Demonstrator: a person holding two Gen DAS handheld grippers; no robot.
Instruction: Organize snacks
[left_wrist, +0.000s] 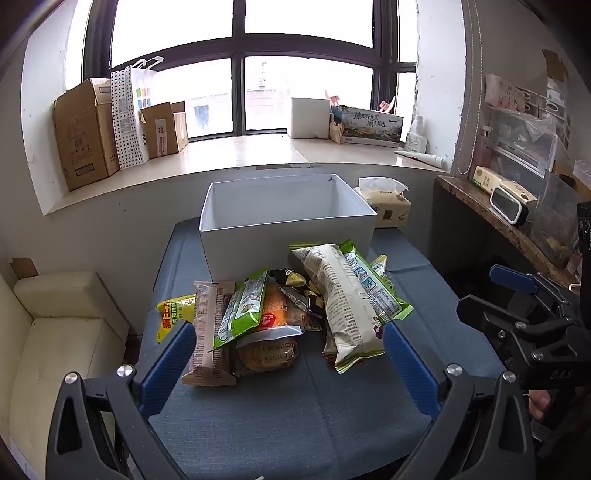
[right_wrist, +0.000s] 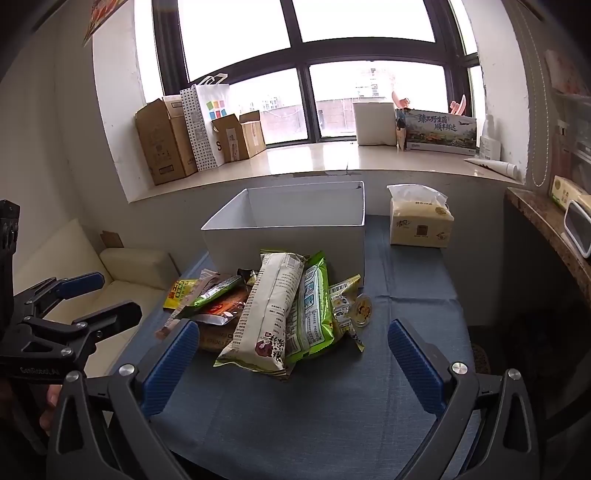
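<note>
Left wrist view shows your left gripper (left_wrist: 289, 338) spread wide and holding nothing, and your right gripper (right_wrist: 293, 334) is wide and holding nothing too. Just past both sits the snack pile (left_wrist: 288, 306) on the blue table (left_wrist: 295, 413), touching the white box (left_wrist: 284, 221).

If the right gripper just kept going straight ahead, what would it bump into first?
Most likely the long cream snack packet lying on top of the snack pile, right between the open right gripper fingers' line. The white box stands behind it. Depth is hard to judge here.
</note>
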